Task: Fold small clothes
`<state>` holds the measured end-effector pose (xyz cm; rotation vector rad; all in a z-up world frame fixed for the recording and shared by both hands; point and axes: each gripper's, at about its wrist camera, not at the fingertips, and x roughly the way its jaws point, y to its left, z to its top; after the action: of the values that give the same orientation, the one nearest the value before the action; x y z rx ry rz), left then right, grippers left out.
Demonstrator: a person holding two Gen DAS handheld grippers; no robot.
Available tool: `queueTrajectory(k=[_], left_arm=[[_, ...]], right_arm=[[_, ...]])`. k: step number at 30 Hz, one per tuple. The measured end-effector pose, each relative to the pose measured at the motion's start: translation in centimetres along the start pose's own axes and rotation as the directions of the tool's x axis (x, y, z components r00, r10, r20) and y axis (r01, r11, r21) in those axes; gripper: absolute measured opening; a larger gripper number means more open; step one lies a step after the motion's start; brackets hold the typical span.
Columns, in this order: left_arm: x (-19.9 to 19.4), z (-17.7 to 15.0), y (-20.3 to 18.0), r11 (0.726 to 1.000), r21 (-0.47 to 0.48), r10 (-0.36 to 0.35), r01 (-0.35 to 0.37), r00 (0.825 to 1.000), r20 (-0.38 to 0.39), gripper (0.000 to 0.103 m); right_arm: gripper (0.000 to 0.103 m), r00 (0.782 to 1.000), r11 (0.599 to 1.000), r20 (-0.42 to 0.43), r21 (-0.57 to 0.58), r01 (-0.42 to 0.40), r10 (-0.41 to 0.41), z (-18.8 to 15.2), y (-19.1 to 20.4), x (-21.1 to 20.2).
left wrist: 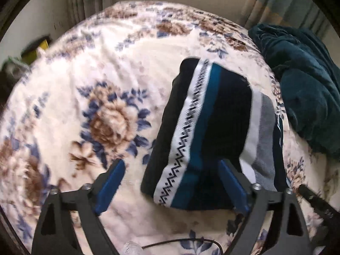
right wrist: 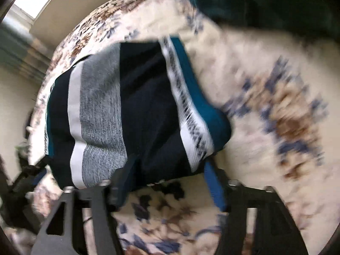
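A small striped knit garment (left wrist: 212, 127), navy, teal, white and grey with a zigzag band, lies folded on a floral blanket (left wrist: 95, 85). My left gripper (left wrist: 172, 182) is open, its blue fingers (left wrist: 110, 184) spread wide; the garment's near edge lies between them, against the right finger. In the right wrist view the same garment (right wrist: 131, 110) fills the centre. My right gripper (right wrist: 172, 182) is open, with the garment's near edge between its fingers (right wrist: 214, 187). The view is blurred by motion.
A dark teal blanket (left wrist: 301, 89) is heaped at the right edge of the bed and shows at the top of the right wrist view (right wrist: 265, 2). Curtains (left wrist: 276, 2) and a wall stand behind. A thin black cable (left wrist: 182, 242) lies near me.
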<state>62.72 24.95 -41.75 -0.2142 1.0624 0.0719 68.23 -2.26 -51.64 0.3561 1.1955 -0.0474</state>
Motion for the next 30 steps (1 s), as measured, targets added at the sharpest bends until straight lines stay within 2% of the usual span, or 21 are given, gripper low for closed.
queueTrajectory(k=[1,2,4,6,12,20,26,30], left_arm=[[-0.9,-0.1,-0.6,0.999,0.029,0.038,-0.038,0.999,0.017,0.094],[-1.6,-0.1,-1.1,0.996,0.052,0.068,-0.07,0.997,0.032,0.094],[-2.9,-0.3,-2.1,0.99,0.093,0.104,-0.109,0.993,0.059,0.095],[-4.1,-0.5,-2.4,0.988,0.109,0.104,-0.111,0.992,0.068,0.095],[-7.5,-1.6,-3.5,0.987,0.122,0.098,-0.105,0.993,0.067,0.095],[-15.2,-4.2,-4.3,0.986,0.117,0.104,-0.115,0.99,0.1,0.095],[-23.7,-6.5,-5.5,0.988,0.108,0.095,-0.113,0.983,0.155,0.095],[-30.3,-8.8,-7.0,0.983,0.129,0.102,-0.129,0.975,0.196,0.095]], right_arm=[[0.101,0.999,0.999,0.03,-0.031,0.042,-0.042,0.1,0.7,-1.7],[0.103,0.996,0.996,0.056,-0.054,0.075,-0.072,-0.2,1.2,-3.4],[0.103,0.985,0.983,0.105,-0.101,0.151,-0.14,-0.5,2.0,-6.1],[0.103,0.978,0.975,0.124,-0.127,0.184,-0.169,-0.3,2.8,-7.6],[0.103,0.964,0.961,0.172,-0.157,0.229,-0.201,-1.0,3.7,-10.6],[0.103,0.951,0.956,0.241,-0.168,0.239,-0.196,-3.4,3.5,-16.6],[0.103,0.943,0.953,0.287,-0.198,0.228,-0.166,-6.6,3.4,-24.1],[0.103,0.936,0.952,0.324,-0.216,0.216,-0.139,-9.6,2.8,-30.9]])
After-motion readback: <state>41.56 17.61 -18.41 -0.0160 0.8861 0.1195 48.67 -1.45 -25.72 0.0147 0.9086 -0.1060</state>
